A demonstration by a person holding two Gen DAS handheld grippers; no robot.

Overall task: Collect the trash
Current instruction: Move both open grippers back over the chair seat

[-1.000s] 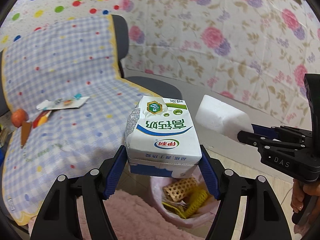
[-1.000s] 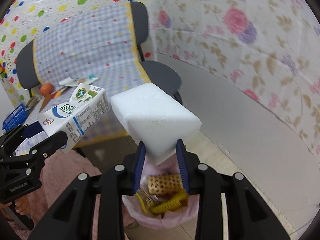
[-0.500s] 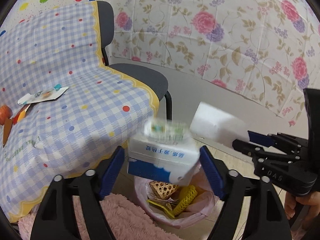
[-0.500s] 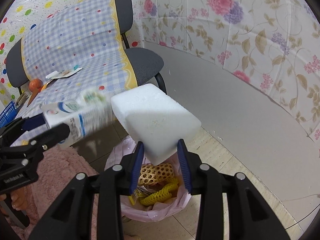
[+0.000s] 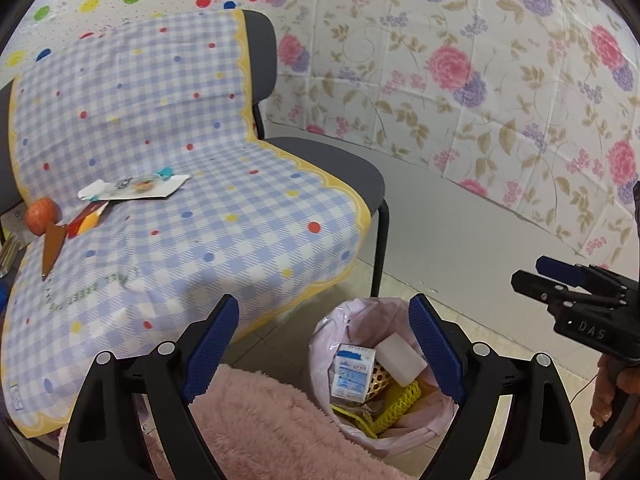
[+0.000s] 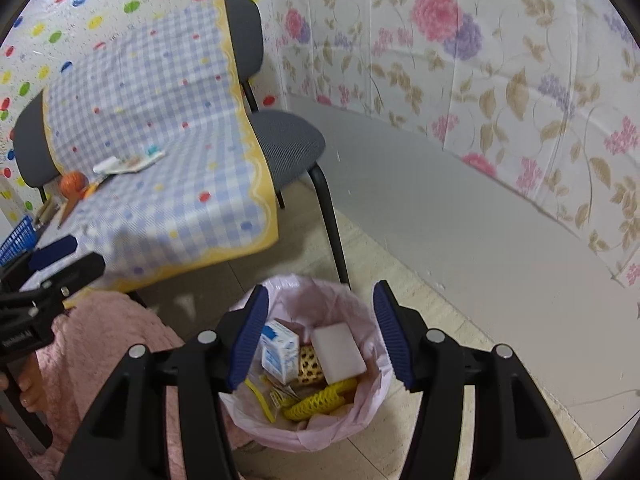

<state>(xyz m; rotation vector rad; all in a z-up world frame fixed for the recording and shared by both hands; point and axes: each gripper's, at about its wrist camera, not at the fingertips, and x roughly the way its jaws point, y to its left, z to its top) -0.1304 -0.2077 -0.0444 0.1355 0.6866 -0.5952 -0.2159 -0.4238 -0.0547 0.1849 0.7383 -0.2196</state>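
A small bin lined with a pink bag (image 5: 320, 344) (image 6: 360, 300) stands on the floor by the chair. Inside it lie a milk carton (image 5: 352, 372) (image 6: 280, 350), a white foam block (image 5: 400, 360) (image 6: 338, 348), a yellow mesh and other scraps. My left gripper (image 5: 324, 348) hangs open above the bin's left side, holding nothing. My right gripper (image 6: 318, 336) is over the bin, its jaws opening, with nothing pressed between them; it also shows at the right (image 5: 560, 280). On the checked cloth (image 5: 160, 200) lie a flat wrapper (image 5: 136, 188), an orange fruit (image 5: 42, 216) and small packets (image 5: 84, 220).
A grey chair (image 5: 340, 168) holds the checked cloth. A fluffy pink fabric (image 5: 260, 424) lies low beside the bin. A floral sheet (image 5: 480, 80) covers the wall behind. A blue basket (image 6: 16, 236) sits at the far left. A hand (image 5: 604, 392) grips the right tool.
The milk carton dropped from my left gripper into the bin and the foam block fell from my right gripper into it. Both pairs of jaws have spread wider.
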